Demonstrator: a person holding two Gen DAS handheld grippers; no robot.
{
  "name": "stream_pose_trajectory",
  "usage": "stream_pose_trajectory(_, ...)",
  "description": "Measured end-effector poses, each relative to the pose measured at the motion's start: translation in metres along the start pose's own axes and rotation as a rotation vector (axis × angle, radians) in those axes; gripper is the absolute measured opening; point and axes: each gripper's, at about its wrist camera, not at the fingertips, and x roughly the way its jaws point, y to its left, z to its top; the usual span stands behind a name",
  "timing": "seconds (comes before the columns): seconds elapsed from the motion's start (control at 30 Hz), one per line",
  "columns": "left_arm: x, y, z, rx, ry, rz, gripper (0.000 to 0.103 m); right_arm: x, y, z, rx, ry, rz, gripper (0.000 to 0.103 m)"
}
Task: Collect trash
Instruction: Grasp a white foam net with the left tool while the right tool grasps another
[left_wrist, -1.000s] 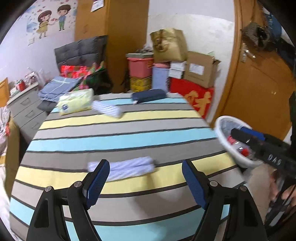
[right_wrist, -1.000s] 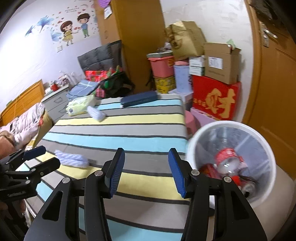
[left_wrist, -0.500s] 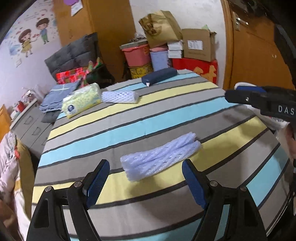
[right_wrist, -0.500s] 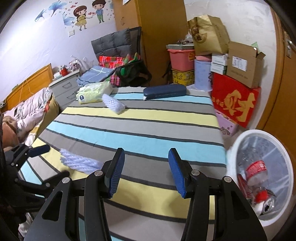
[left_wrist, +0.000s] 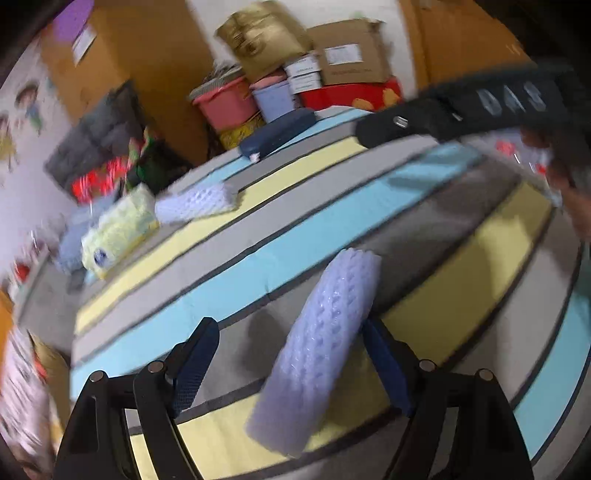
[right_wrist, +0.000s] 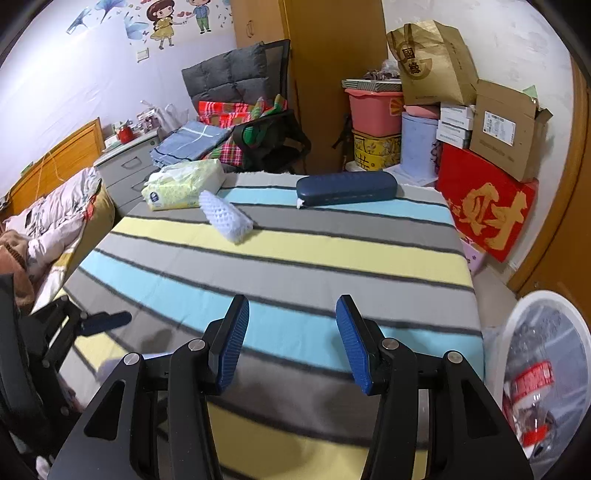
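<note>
A pale purple foam net sleeve (left_wrist: 325, 343) lies on the striped tablecloth (left_wrist: 332, 236) between the fingers of my open left gripper (left_wrist: 291, 365), leaning toward the right finger. A second white foam net (right_wrist: 225, 216) lies at the table's far left; it also shows in the left wrist view (left_wrist: 199, 201). My right gripper (right_wrist: 291, 339) is open and empty above the table's near edge. A white trash bin (right_wrist: 543, 373) with a clear liner, bottles and cans stands on the floor at the right. My left gripper's finger (right_wrist: 107, 319) shows at the left of the right wrist view.
A yellow tissue pack (right_wrist: 184, 182) and a dark blue case (right_wrist: 345, 188) lie at the table's far side. Boxes, a pink tub and a red gift box (right_wrist: 484, 206) are stacked behind. A bed (right_wrist: 48, 221) lies left, a wooden door at the right.
My left gripper has moved down and forward so the purple foam net now sits between its fingers. My right gripper has swung left, away from the bin, toward the table's middle.
</note>
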Motion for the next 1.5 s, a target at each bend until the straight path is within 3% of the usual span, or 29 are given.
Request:
stream_pose_trajectory(0.07, 0.004, 0.010, -0.001, -0.042, 0.001, -0.012, 0.072, 0.005, 0.000, 0.002, 0.014, 0.008, 0.004, 0.051)
stream_pose_trajectory(0.2, 0.006, 0.029, -0.006, -0.111, 0.010, -0.008, 0.042, 0.014, 0.002, 0.005, 0.012, 0.020, 0.028, 0.051)
stream_pose_trajectory(0.33, 0.010, 0.056, -0.014, -0.222, 0.018, 0.002, 0.031, 0.027, 0.009, 0.015, -0.033, 0.030, 0.038, 0.051)
stream_pose_trajectory(0.57, 0.017, 0.105, -0.025, -0.437, 0.038, 0.054, 0.030, 0.057, 0.029, 0.033, -0.099, 0.049, 0.113, 0.051)
stream_pose_trajectory(0.67, 0.020, 0.118, -0.028, -0.498, 0.036, 0.043, 0.030, 0.072, 0.036, 0.041, -0.107, 0.063, 0.146, 0.051)
stream_pose_trajectory(0.93, 0.034, 0.138, -0.022, -0.546, 0.041, 0.069, 0.030, 0.097, 0.055, 0.056, -0.226, 0.047, 0.152, 0.051)
stream_pose_trajectory(1.17, 0.038, 0.146, -0.021, -0.586, 0.024, 0.042, 0.030, 0.122, 0.069, 0.063, -0.288, 0.107, 0.137, 0.056)
stream_pose_trajectory(1.23, 0.039, 0.146, -0.021, -0.581, 0.026, 0.046, 0.030, 0.127, 0.071, 0.062, -0.293, 0.128, 0.105, 0.056)
stream_pose_trajectory(1.4, 0.040, 0.146, -0.021, -0.576, 0.028, 0.048, 0.032, 0.129, 0.067, 0.064, -0.261, 0.156, 0.145, 0.056)
stream_pose_trajectory(1.47, 0.040, 0.146, -0.020, -0.571, 0.030, 0.053, 0.032, 0.129, 0.066, 0.063, -0.242, 0.166, 0.139, 0.054)
stream_pose_trajectory(1.5, 0.040, 0.145, -0.020, -0.565, 0.033, 0.061, 0.032, 0.129, 0.066, 0.062, -0.234, 0.168, 0.139, 0.045)
